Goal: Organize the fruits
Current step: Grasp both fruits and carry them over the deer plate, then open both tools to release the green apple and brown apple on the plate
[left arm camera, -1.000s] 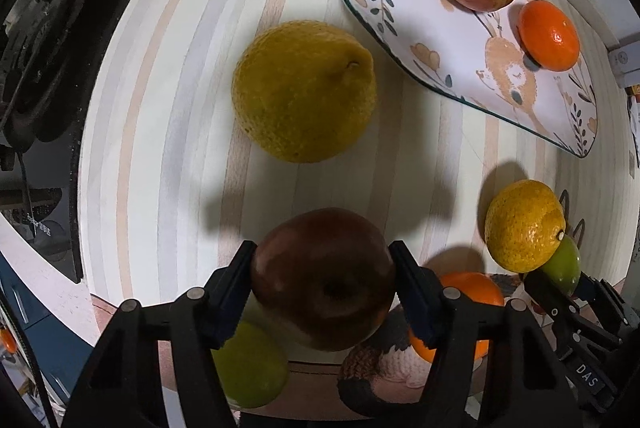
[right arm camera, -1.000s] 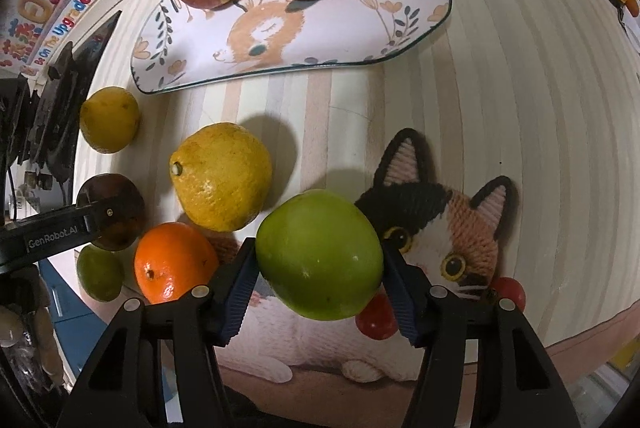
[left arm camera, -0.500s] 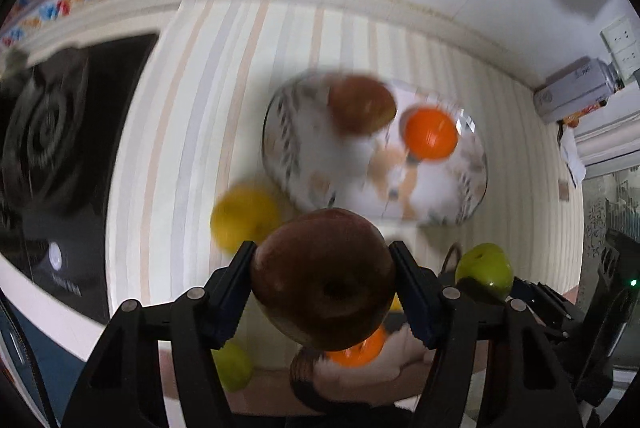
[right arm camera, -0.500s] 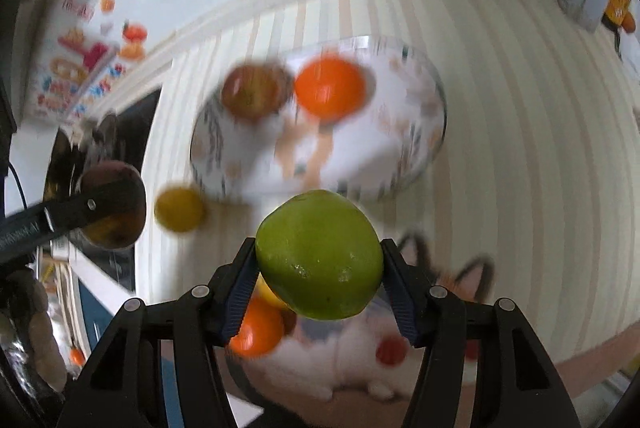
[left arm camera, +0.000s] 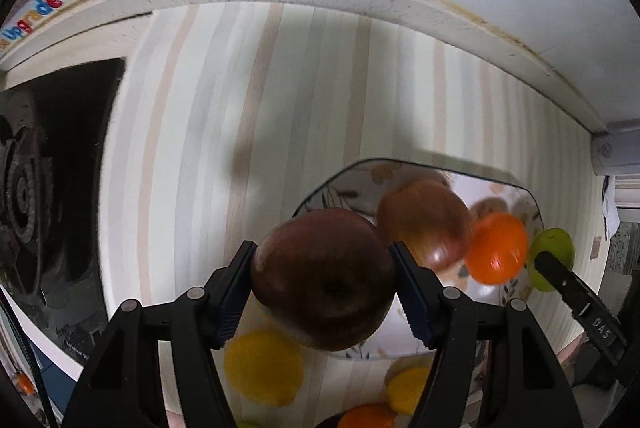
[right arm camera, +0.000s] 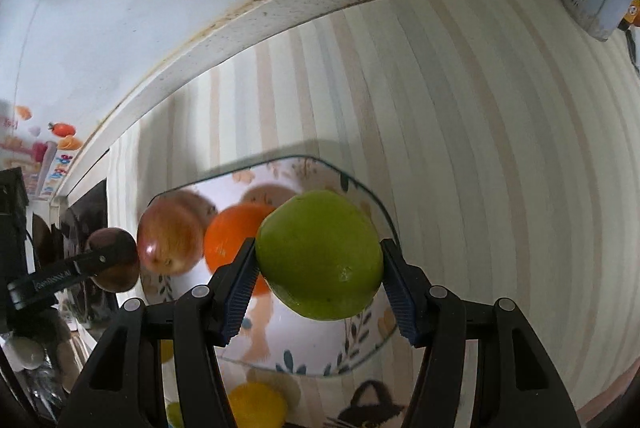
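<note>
Two fruits sit on the plate (right arm camera: 372,203); my left gripper (left arm camera: 324,280) clamps a dark apple (left arm camera: 324,280), my right gripper (right arm camera: 318,260) a green apple (right arm camera: 318,256); several remain off it.

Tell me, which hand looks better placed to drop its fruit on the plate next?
Probably the right. Its tool holds the green apple over the plate's bare part, while the left tool carries its dark red apple nearer the plate's edge.

We see 2 evenly lit fisheye views with dark, curved corners: the clamped dark apple (left arm camera: 324,282) and green apple (right arm camera: 320,255) are sharp, while the plate (left arm camera: 352,187) and loose fruit smear with motion blur.
</note>
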